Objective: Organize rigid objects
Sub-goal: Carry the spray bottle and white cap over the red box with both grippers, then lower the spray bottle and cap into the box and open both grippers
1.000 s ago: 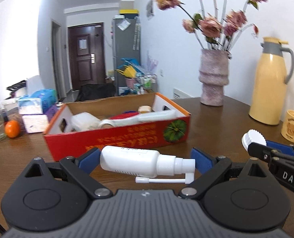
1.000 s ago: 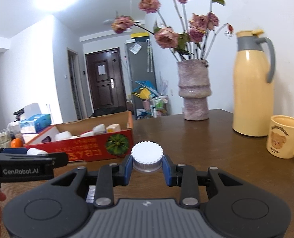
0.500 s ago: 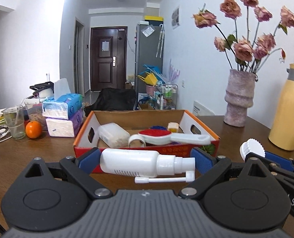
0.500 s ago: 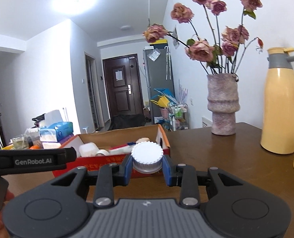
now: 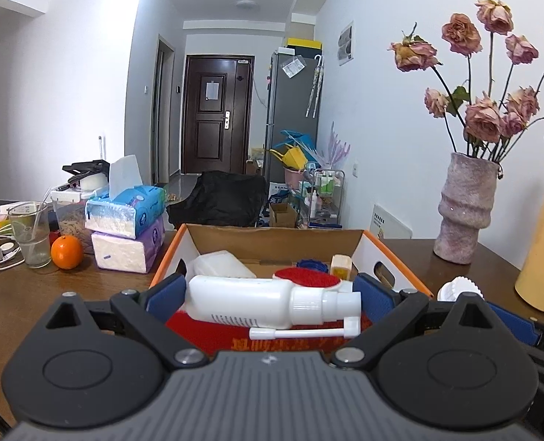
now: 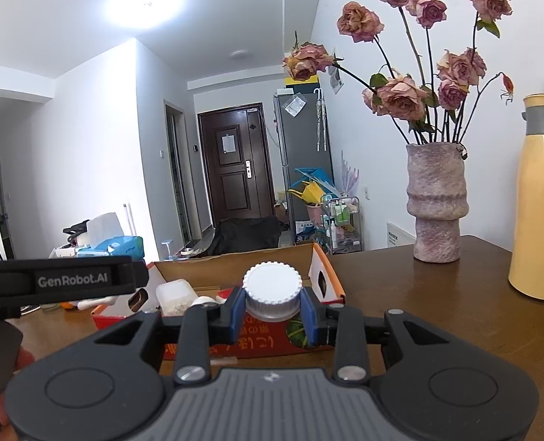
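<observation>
Spray bottle (image 5: 257, 303) lies crosswise in the left tool (image 5: 268, 299), clamped end to end, nozzle to the right, long axis level. Just ahead and below sits the cardboard box (image 5: 393, 257), so the drop looks a short way forward. The right tool (image 6: 272, 312) is clamped on a white ribbed cap (image 6: 272, 290), facing the box's right end. Beyond, the brown bench (image 6: 437, 294) carries a rose vase (image 6: 437, 205) and a yellow thermos (image 6: 540, 213).
</observation>
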